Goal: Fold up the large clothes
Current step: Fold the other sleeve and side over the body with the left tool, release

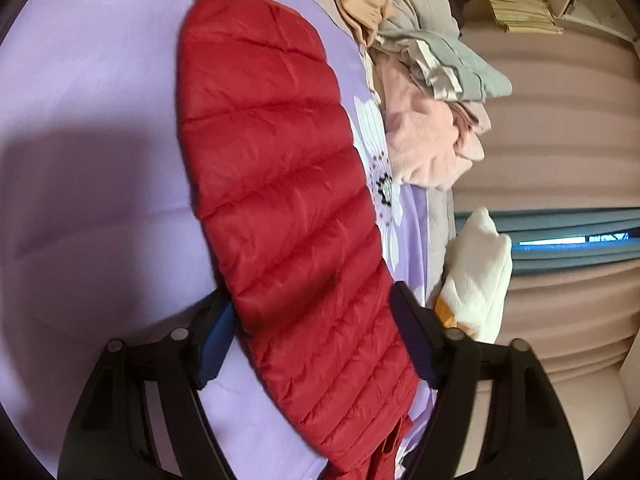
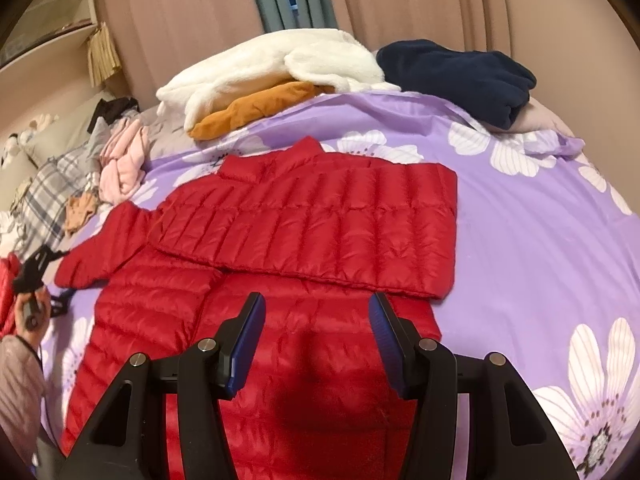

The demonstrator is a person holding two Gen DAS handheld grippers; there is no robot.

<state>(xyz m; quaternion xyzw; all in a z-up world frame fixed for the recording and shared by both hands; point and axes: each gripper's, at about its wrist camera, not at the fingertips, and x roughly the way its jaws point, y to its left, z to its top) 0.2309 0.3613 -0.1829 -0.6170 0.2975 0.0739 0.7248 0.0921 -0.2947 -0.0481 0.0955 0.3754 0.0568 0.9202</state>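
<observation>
Left gripper (image 1: 316, 344) straddles the jacket's left sleeve (image 1: 280, 160), jaws wide, pads not clearly pressing. Jacket (image 2: 280, 280) lies mid-bed (image 2: 540, 240); right sleeve (image 2: 340, 224) already folded across. Right gripper (image 2: 316, 340) hovers half-open, empty. Next, probably: pinch left sleeve, fold inward.

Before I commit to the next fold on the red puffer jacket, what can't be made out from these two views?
- Left wrist view: left hand-held gripper straddles the red puffer jacket sleeve; pad contact is unclear. The sleeve's lower end is cut off by the bottom edge.
- Right wrist view: jacket hem is hidden behind the right hand-held gripper.
- Right wrist view: left hand is small at the left edge.
</observation>
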